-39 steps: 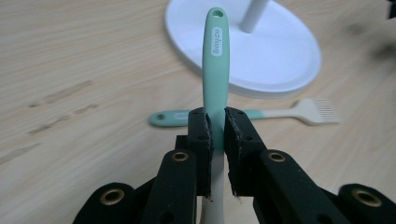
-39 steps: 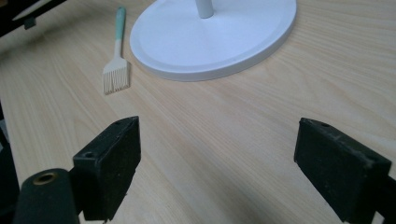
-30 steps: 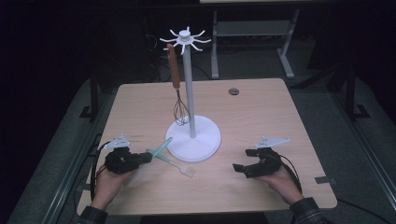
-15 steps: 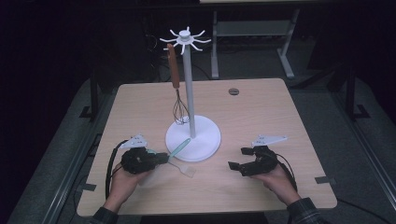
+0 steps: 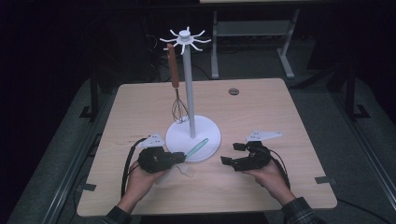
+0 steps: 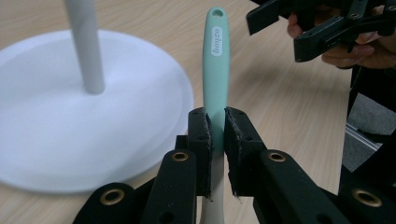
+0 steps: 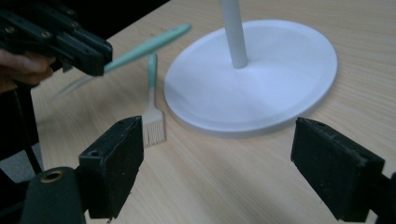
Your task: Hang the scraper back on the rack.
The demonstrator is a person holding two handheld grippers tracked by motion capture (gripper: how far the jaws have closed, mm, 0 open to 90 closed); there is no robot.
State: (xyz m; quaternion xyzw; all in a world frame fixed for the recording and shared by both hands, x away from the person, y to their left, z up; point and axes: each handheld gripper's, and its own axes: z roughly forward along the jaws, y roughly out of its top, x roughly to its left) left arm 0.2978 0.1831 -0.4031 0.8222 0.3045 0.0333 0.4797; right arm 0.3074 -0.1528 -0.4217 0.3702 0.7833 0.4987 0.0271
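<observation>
Wooden table (image 5: 299,121) is carrying a white stand (image 5: 192,131) with a whisk (image 5: 178,108) hanging. Left gripper (image 6: 215,122) is pinching the mint spatula (image 6: 215,79) over the stand's base edge; right gripper (image 7: 217,168) is sitting spread wide nearby. A silicone brush (image 7: 152,122) is lying beside the base.

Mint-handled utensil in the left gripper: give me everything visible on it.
The mint-handled utensil has a slim mint-green handle with a rounded tip, a small hang hole and a white oval label whose lettering is too small to read. It looks like smooth plastic or silicone. Toward the other end it turns pale and translucent; that end is blurred. The left gripper clamps it near where the colours meet. It is lifted, tilted, its tip pointing over the edge of the white stand base, with nothing else seen touching it.
</observation>
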